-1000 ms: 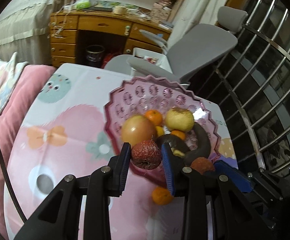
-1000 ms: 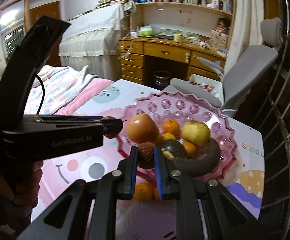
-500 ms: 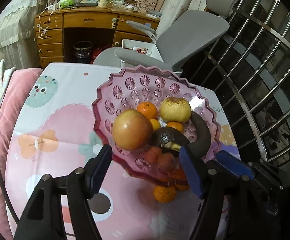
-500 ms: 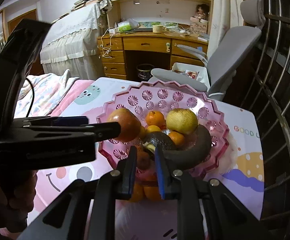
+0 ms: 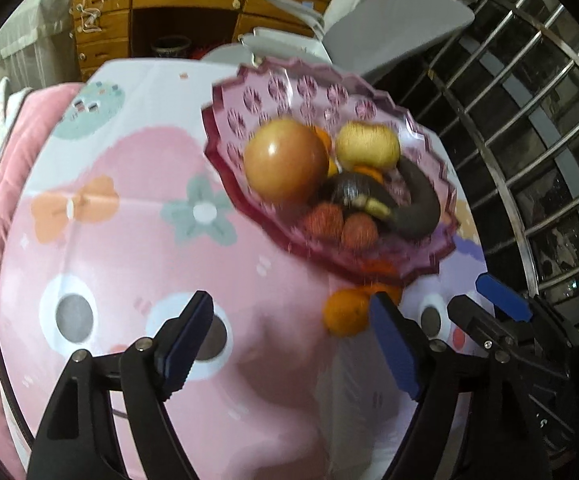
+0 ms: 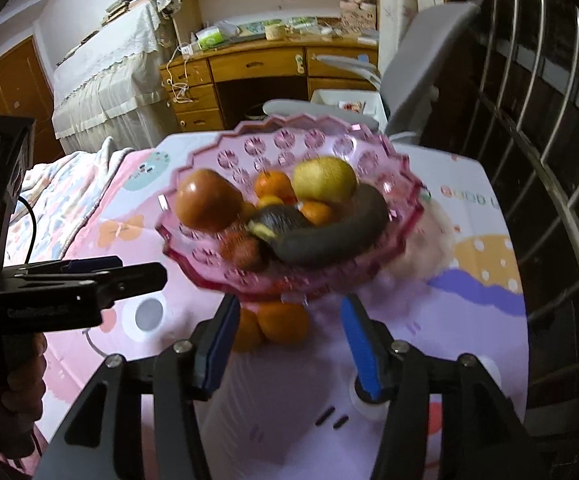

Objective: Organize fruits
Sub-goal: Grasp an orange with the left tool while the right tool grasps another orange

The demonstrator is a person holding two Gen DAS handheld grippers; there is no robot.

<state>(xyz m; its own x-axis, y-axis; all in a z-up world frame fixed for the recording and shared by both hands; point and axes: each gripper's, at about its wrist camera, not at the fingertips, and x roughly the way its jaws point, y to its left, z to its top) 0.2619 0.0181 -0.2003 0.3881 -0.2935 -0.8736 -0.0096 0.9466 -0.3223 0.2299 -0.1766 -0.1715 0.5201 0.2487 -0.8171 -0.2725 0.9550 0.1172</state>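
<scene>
A pink plastic fruit bowl (image 5: 289, 92) (image 6: 289, 144) stands on the patterned tablecloth. It holds an apple (image 5: 285, 160) (image 6: 207, 206), a pear (image 5: 367, 145) (image 6: 323, 179), a blackened banana (image 5: 417, 208) (image 6: 329, 236), small oranges (image 6: 274, 185) and two red lychees (image 5: 323, 220) (image 6: 241, 249). Two oranges (image 5: 345, 314) (image 6: 283, 320) lie on the cloth in front of the bowl. My left gripper (image 5: 291, 344) is open and empty, short of the bowl. My right gripper (image 6: 287, 340) is open and empty, just behind the loose oranges.
A grey office chair (image 5: 393, 20) and a wooden desk (image 6: 257, 68) stand beyond the table. A metal window grille (image 5: 529, 120) runs along the right. A pink quilt (image 5: 5, 152) lies at the left. The left gripper shows in the right wrist view (image 6: 89, 280).
Both grippers have opened, let their lychees go into the bowl's front, and drawn back from the bowl toward the near side of the table.
</scene>
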